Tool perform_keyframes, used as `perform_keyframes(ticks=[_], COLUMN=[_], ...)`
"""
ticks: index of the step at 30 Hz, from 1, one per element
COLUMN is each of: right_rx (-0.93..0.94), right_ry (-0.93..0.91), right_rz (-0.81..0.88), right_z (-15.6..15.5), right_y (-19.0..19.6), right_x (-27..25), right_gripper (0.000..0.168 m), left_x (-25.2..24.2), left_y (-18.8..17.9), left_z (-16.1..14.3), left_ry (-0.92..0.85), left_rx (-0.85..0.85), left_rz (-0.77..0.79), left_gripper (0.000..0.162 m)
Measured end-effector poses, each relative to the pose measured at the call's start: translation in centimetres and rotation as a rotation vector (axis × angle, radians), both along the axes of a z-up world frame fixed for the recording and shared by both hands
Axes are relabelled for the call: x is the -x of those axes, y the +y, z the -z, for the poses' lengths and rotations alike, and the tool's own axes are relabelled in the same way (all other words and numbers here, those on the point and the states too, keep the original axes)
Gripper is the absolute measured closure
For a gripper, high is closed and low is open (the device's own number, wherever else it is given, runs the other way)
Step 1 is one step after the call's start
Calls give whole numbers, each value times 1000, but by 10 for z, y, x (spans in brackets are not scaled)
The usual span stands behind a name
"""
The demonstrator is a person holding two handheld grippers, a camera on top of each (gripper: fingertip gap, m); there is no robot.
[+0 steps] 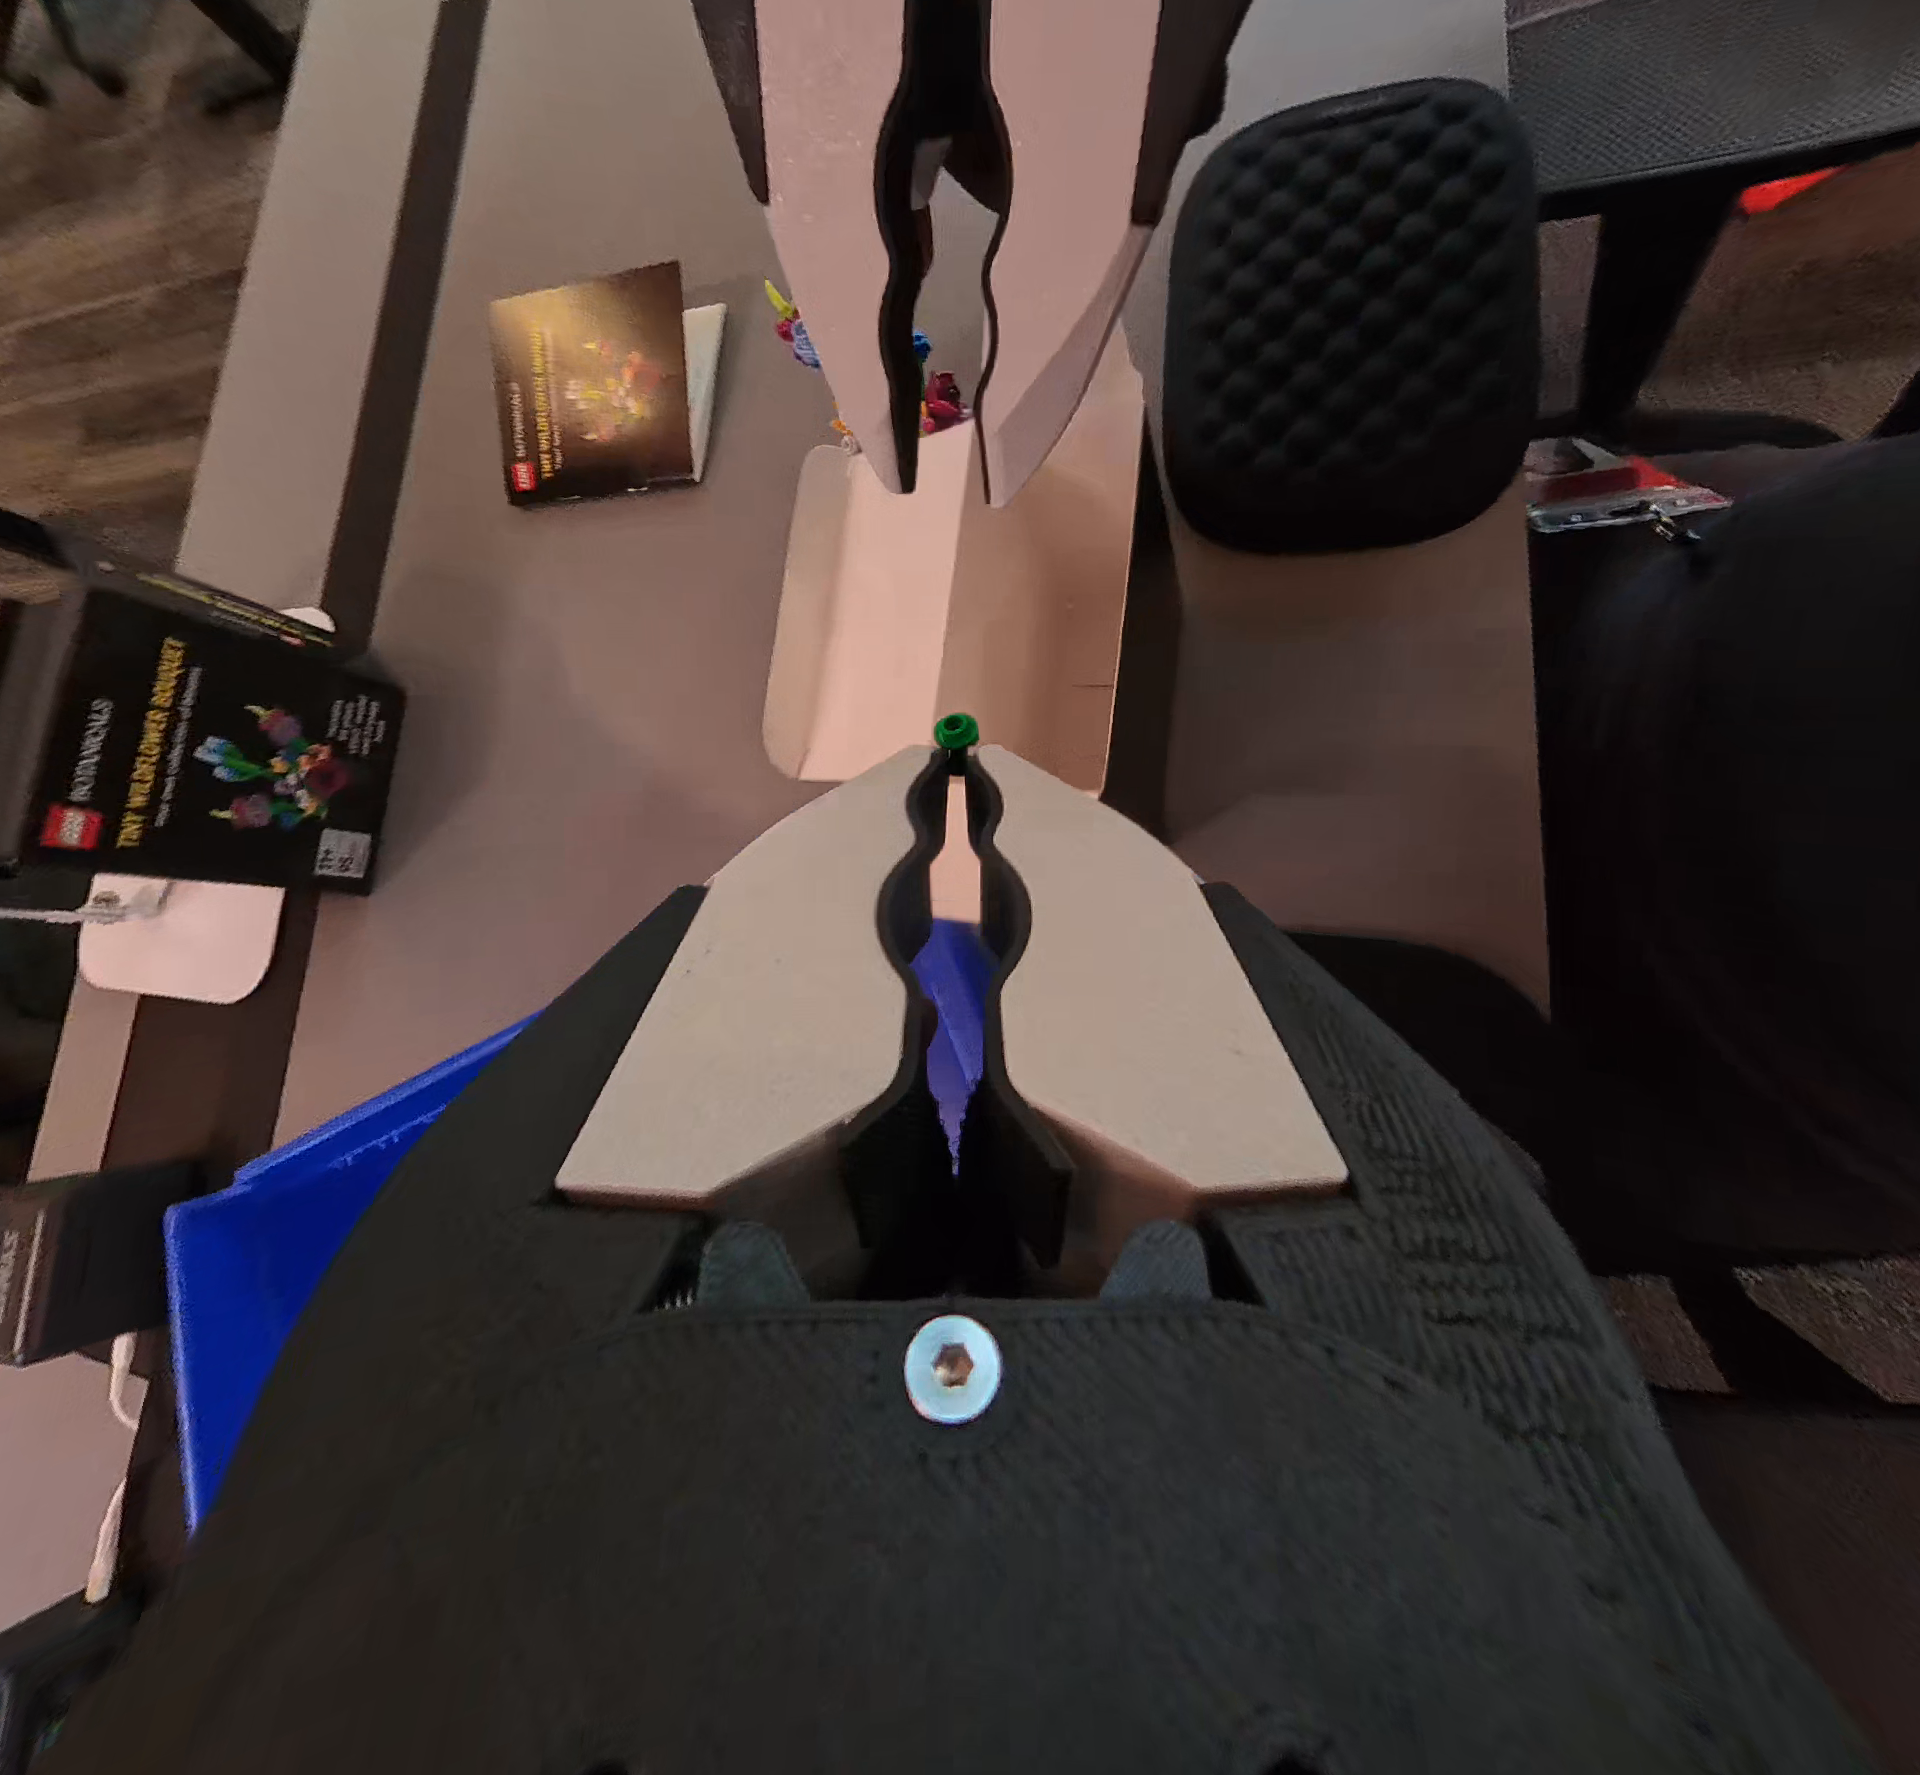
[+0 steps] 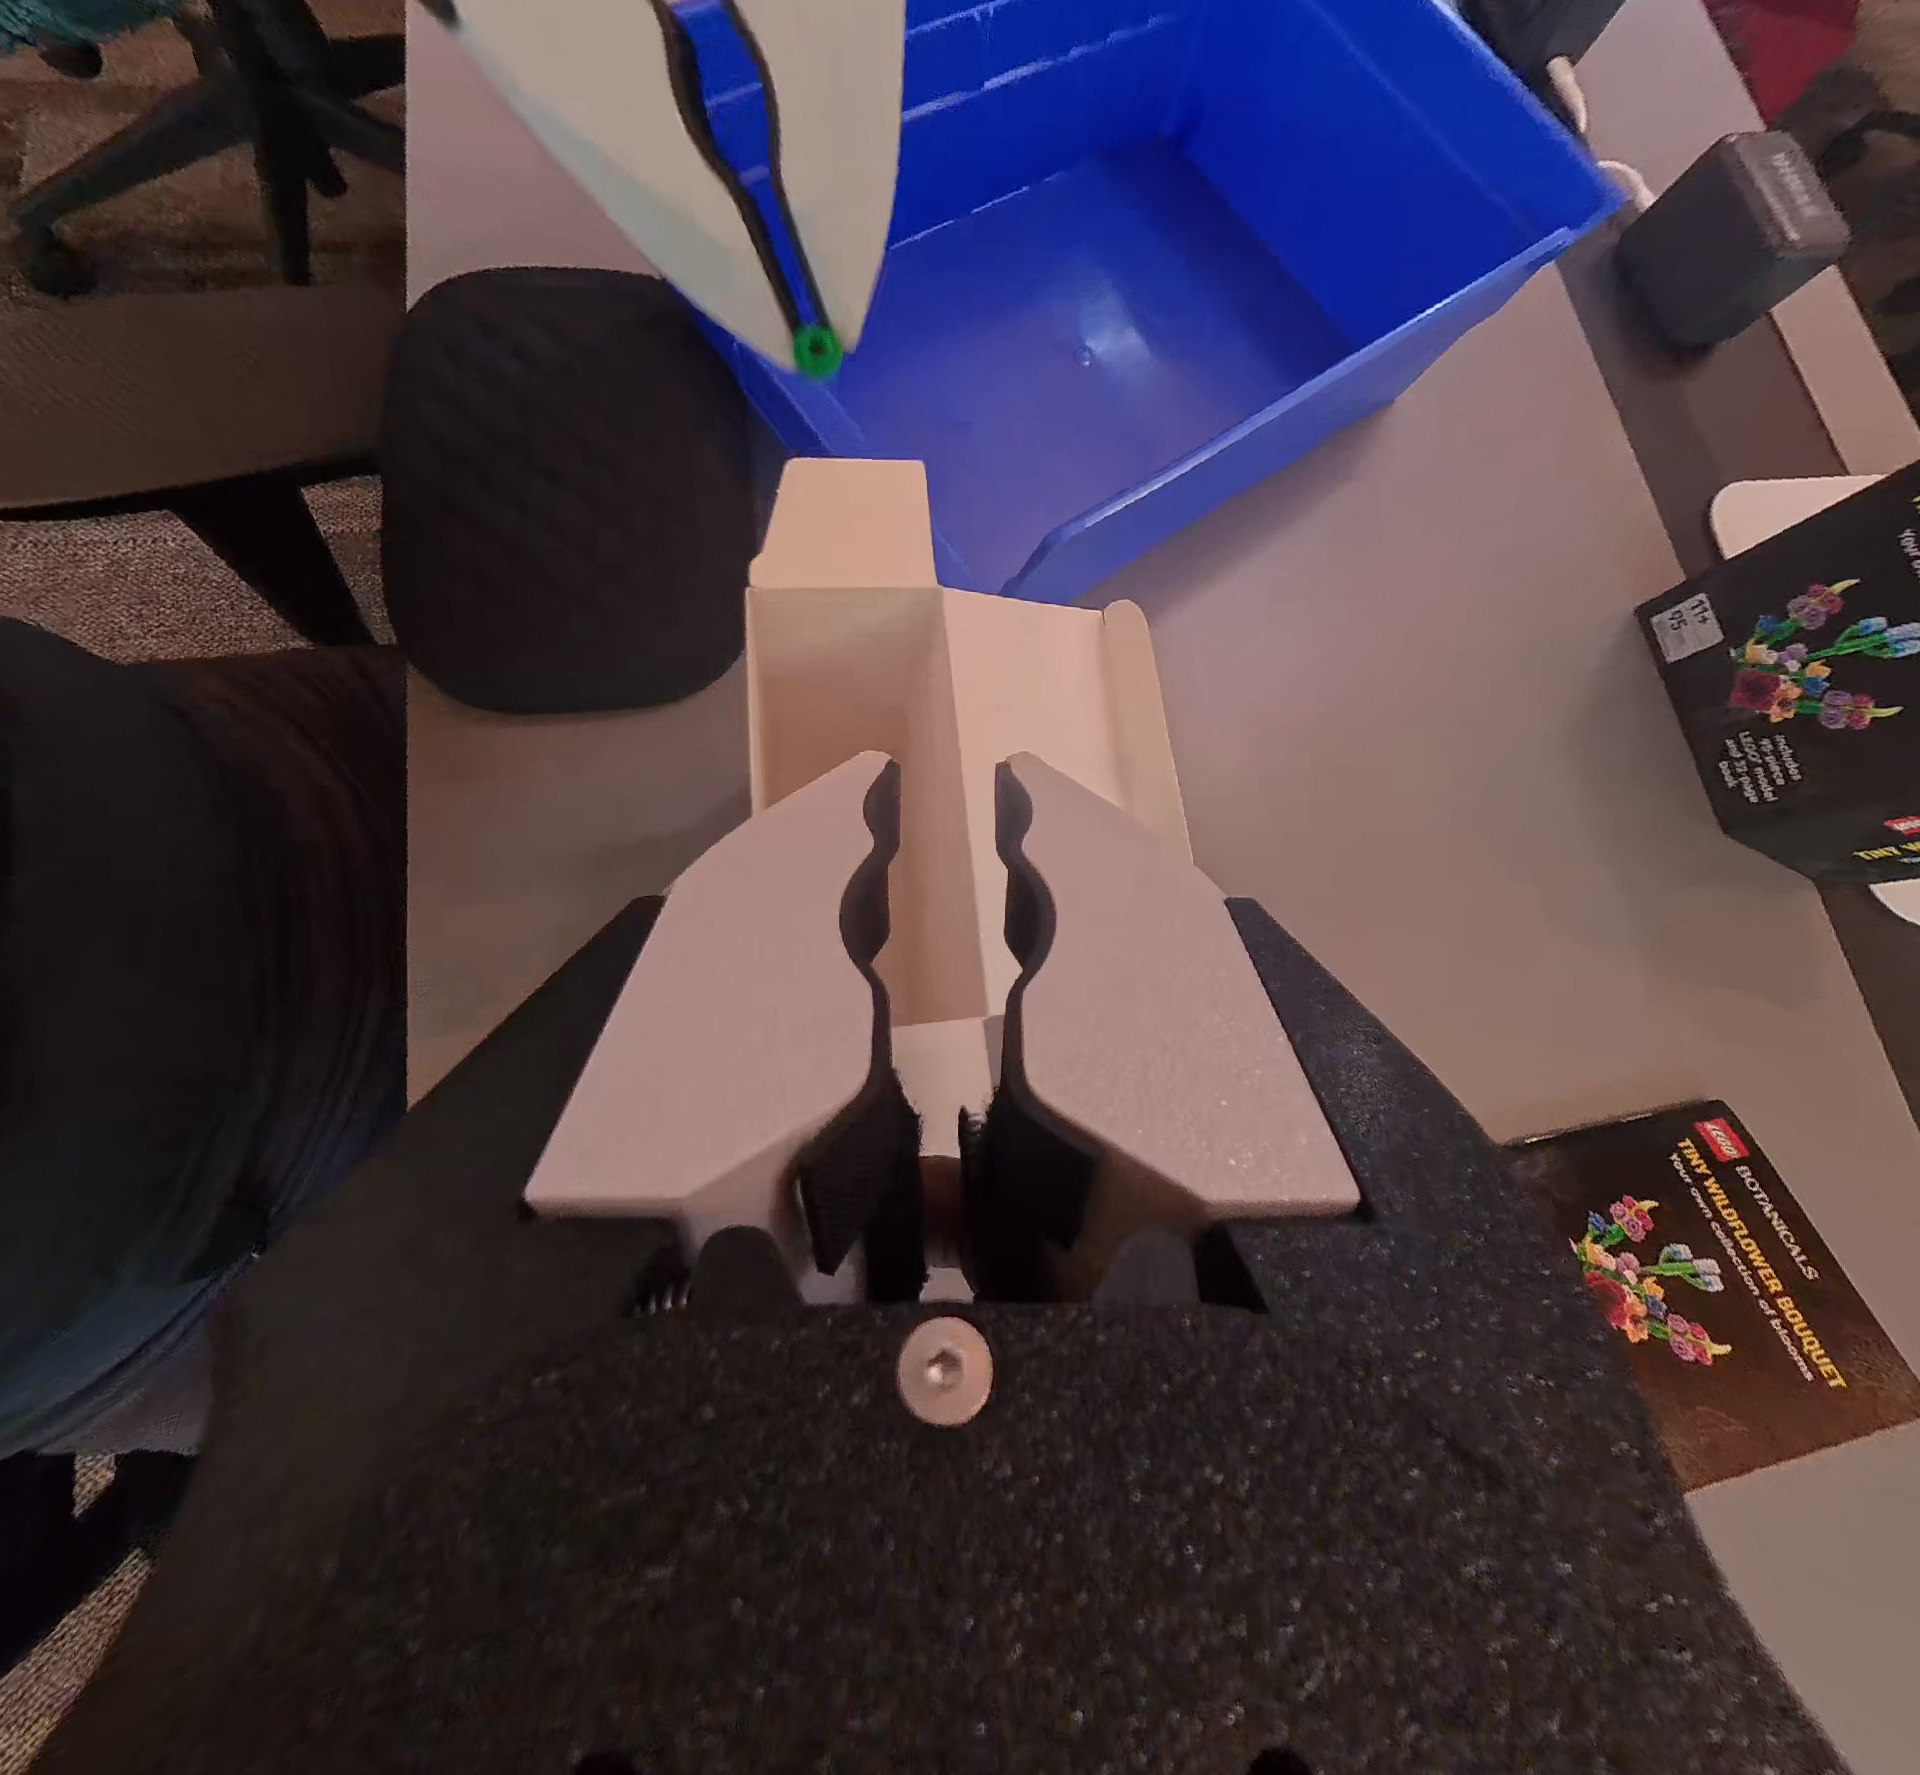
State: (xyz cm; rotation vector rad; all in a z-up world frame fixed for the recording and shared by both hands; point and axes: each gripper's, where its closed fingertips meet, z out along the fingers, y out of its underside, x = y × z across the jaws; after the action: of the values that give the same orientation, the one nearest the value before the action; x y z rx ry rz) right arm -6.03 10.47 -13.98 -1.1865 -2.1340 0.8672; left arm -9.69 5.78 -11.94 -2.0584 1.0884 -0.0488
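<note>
My left gripper (image 1: pixel 956 757) is shut on a small round green piece (image 1: pixel 956 731) pinched at its very tips, above the near end of a white cardboard tray (image 1: pixel 883 603). In the right wrist view the left gripper (image 2: pixel 821 328) holds the green piece (image 2: pixel 816 351) over the near rim of a blue bin (image 2: pixel 1143 271). My right gripper (image 2: pixel 945 764) is open and empty over the white tray (image 2: pixel 852 530). It also shows in the left wrist view (image 1: pixel 945 478), above small colourful pieces (image 1: pixel 940 400) at the tray's far end.
A dark booklet (image 1: pixel 597 385) lies on the grey table (image 1: pixel 582 665). A black printed box (image 1: pixel 208 749) lies at the left edge. A black padded cushion (image 1: pixel 1351 312) sits beside the tray. A person in dark clothes (image 1: pixel 1714 842) is at the right. Small dark blocks (image 2: pixel 1725 239) stand past the bin. Tip to tip, the grippers are about 7 centimetres apart.
</note>
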Motion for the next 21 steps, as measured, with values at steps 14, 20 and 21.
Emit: perform_keyframes(ticks=[14,20,21], right_rx=[44,34,32], right_ry=[62,68,65], right_rz=[-1,-29,-36], right_z=[-4,-5,-5], right_y=[-4,-15,-18], right_x=[-27,-28,-28], right_gripper=[151,150,150], left_x=[-25,-21,-18], left_y=[23,22,22], left_z=[31,31,28], left_ry=[73,106,107], left_rx=[148,140,121], left_rz=[36,19,0], left_gripper=[150,140,137])
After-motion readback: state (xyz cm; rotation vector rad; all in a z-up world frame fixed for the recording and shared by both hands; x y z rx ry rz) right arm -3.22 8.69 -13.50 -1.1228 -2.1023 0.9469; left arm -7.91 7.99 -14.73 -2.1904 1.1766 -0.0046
